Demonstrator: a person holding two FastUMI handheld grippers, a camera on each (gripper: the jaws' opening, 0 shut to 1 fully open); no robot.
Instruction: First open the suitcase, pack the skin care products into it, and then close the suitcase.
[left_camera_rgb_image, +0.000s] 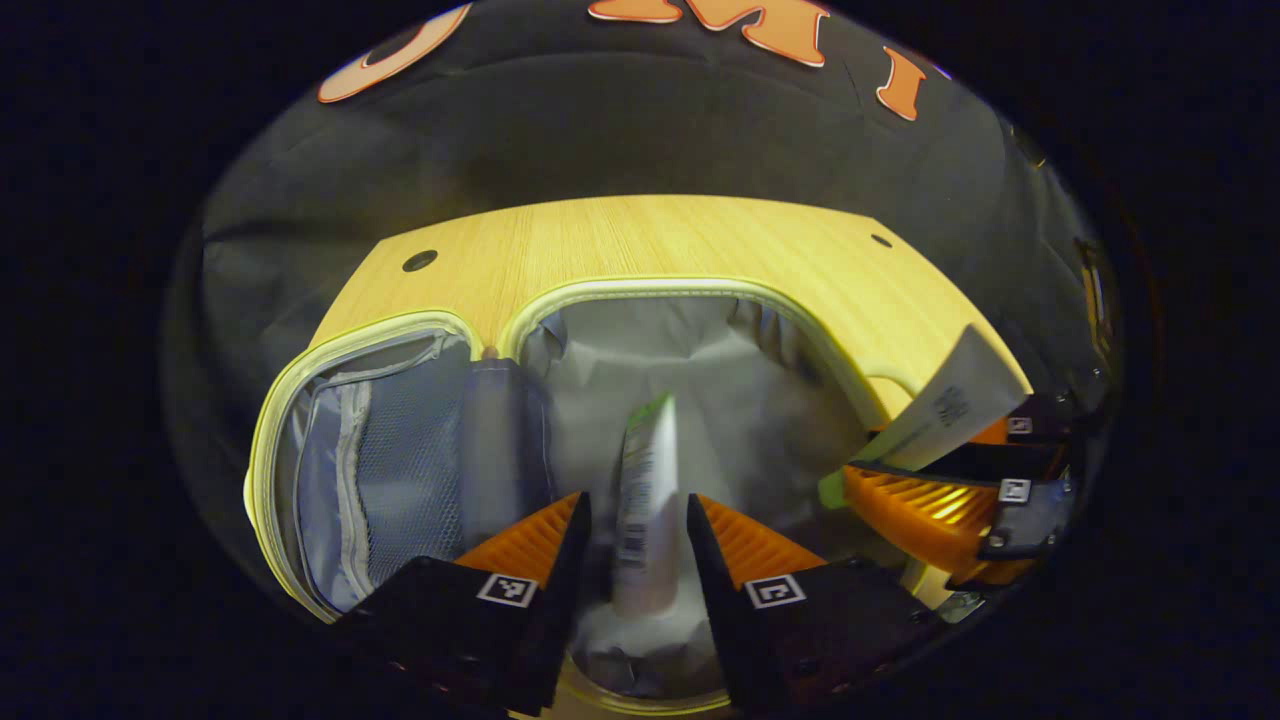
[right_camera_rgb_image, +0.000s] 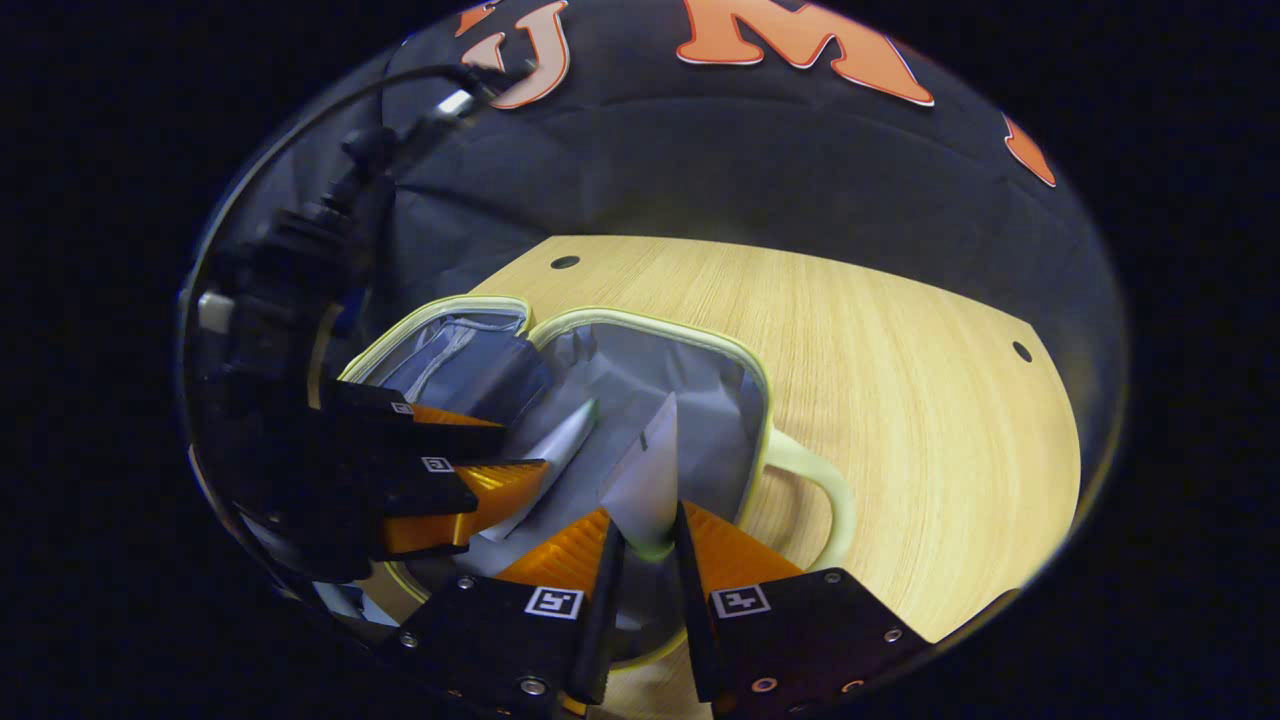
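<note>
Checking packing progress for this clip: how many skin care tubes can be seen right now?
2. One tube sits between the left gripper fingers over the open suitcase; another tube is in the right gripper, also above the suitcase. More may be hidden inside.

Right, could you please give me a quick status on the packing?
Left claw shut on tube over open suitcase. Right claw shut on second tube, also over it. Nothing in the way.

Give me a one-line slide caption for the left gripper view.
Left gripper holding a skin care tube over the open suitcase.
</note>
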